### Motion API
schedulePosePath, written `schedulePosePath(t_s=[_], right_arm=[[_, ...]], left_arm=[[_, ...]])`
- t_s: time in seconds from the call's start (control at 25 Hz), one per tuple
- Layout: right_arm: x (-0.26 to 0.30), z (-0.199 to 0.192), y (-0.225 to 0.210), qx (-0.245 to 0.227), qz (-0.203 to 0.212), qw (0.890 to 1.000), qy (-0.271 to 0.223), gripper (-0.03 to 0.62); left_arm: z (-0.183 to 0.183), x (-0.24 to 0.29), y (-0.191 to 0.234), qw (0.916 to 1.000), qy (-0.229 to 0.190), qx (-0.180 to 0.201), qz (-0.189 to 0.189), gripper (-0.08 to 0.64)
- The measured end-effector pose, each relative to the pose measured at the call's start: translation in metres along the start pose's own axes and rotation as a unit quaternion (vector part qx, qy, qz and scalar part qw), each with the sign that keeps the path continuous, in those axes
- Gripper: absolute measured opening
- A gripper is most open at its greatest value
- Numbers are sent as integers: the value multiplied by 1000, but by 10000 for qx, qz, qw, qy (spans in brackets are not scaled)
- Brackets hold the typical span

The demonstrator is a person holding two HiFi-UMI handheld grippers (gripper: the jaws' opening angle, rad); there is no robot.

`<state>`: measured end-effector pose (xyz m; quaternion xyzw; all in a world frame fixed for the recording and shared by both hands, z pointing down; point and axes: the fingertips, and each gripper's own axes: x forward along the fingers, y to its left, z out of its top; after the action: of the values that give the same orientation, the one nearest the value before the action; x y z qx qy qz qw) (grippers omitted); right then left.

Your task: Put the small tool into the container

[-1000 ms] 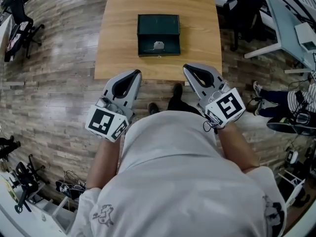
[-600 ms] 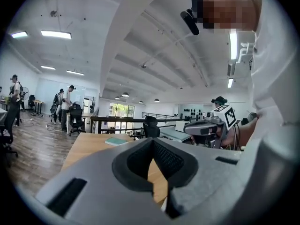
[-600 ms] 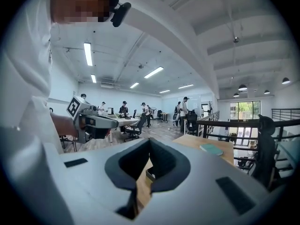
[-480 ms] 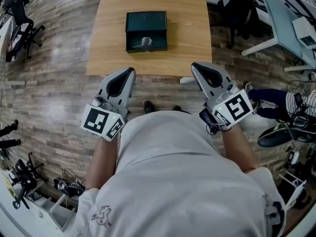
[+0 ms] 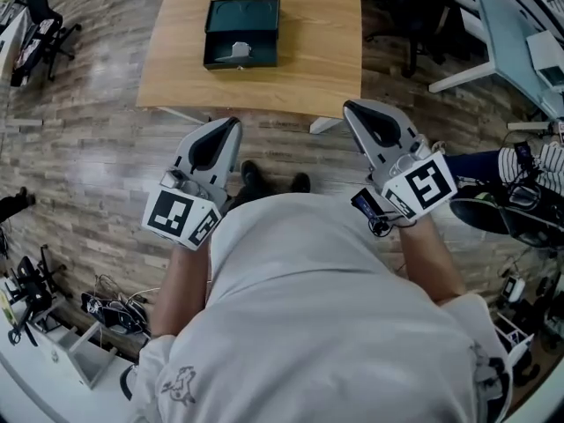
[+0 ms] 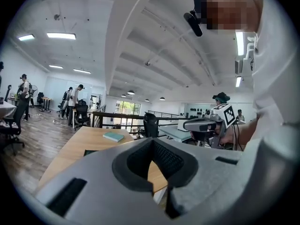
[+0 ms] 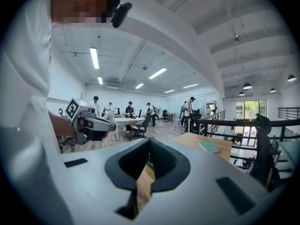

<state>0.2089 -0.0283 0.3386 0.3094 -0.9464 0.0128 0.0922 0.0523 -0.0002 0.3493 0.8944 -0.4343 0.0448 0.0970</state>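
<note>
A dark green open container (image 5: 241, 32) sits on the wooden table (image 5: 308, 69) at the top of the head view. A small silver tool (image 5: 235, 50) lies inside it near its front wall. My left gripper (image 5: 231, 125) and right gripper (image 5: 351, 108) are held side by side in front of my body, over the floor, short of the table's near edge. Both are shut with nothing between the pads. The right gripper (image 6: 206, 124) shows in the left gripper view, and the left gripper (image 7: 91, 123) in the right gripper view.
A teal book (image 6: 113, 136) lies far back on the table. A black office chair (image 5: 423, 7) stands right of the table, with white desks behind it. Someone's legs (image 5: 529, 161) are at the right edge. Cables and gear (image 5: 115, 311) lie on the floor at the left.
In the head view the table and the container have slid up and to the left, farther from both grippers. The grippers stay shut and side by side.
</note>
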Motion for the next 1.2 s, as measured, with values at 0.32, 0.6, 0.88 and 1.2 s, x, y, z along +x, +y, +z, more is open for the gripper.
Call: schedulePosePath(t_s=[0.32,0.6,0.88,1.2], right_arm=[[-22,-11,14,100,54,9999,-9,6],[-21,-10,44,181,-64,9998,-53,6],[-8,0,101,150,-146,9998,-69,6],[2,3,166,77,-282,9996,-53,6]], left_arm=[[-22,-19,-23,9997,238,-35,77,6],[-23,-48,-21,9998,185,5,-11,6],[-24,-103,-6,9999,115,40,-75,6],[-28,-158,9,9997,19,119,-229,5]])
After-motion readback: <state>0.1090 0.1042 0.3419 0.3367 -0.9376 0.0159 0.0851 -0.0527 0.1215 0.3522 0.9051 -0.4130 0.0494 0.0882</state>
